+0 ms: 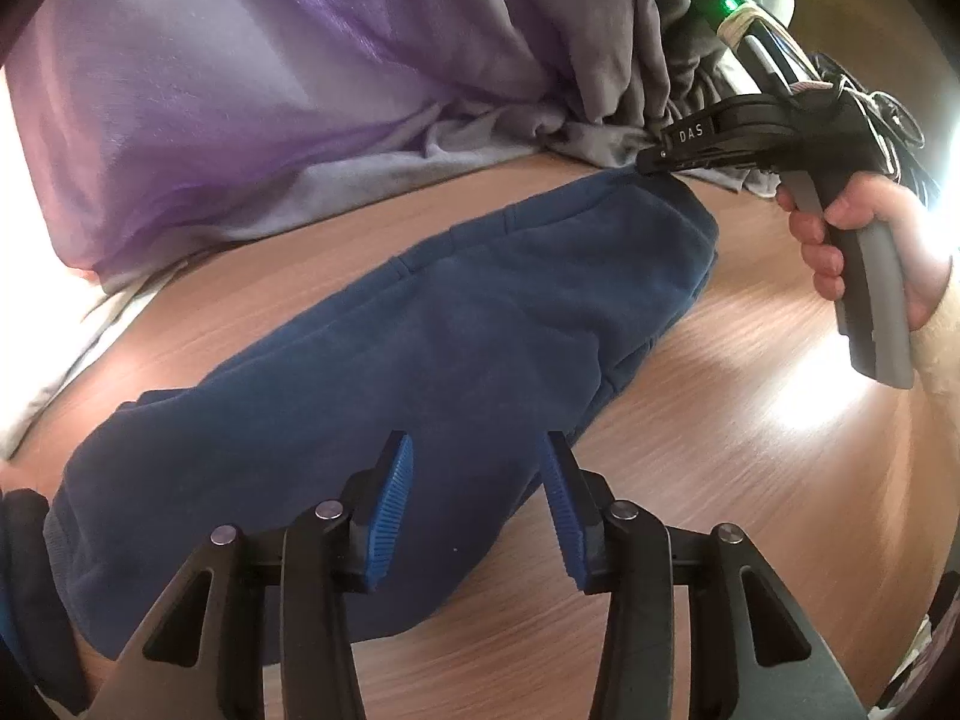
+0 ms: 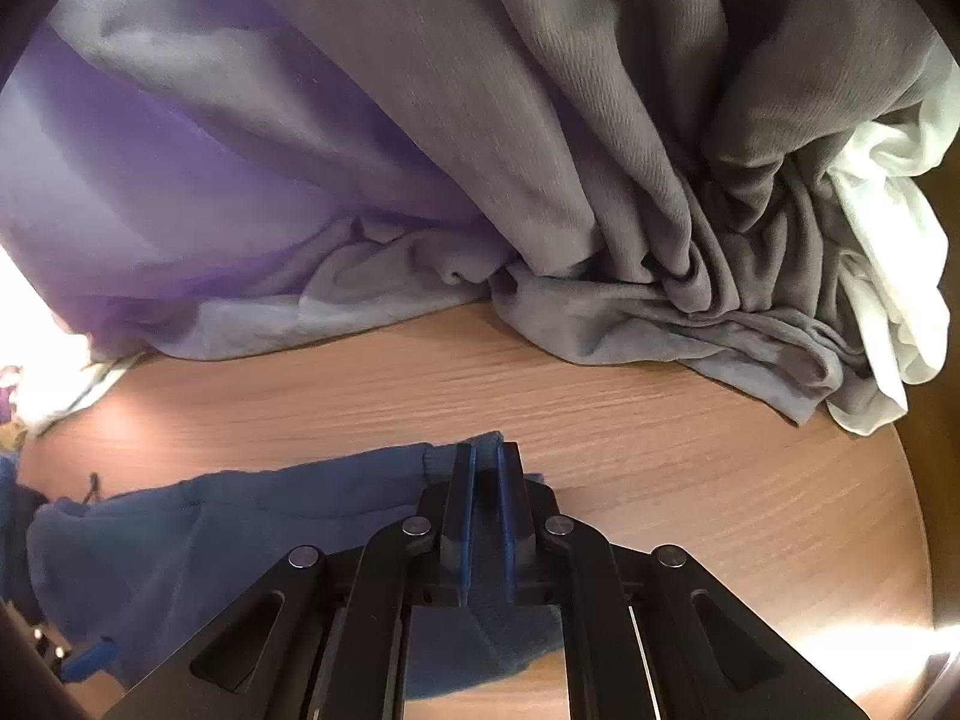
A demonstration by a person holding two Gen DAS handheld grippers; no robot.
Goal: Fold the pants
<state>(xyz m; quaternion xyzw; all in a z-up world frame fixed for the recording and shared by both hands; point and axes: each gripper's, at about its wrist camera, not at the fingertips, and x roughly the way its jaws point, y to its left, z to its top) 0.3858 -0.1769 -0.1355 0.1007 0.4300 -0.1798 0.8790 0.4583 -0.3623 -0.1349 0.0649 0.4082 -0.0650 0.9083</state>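
Pinching pants (image 2: pixel 180 540) hem, right claw (image 2: pixel 483 462); left claw (image 1: pixel 477 468) spread.

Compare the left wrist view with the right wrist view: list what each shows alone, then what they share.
Left wrist only: the open left gripper above the blue pants, and the person's hand holding the right gripper's handle.

Right wrist only: the right gripper seen close, shut on the pants' edge, and a white cloth.

Both: pants, wooden table, grey cloth, purple fabric.
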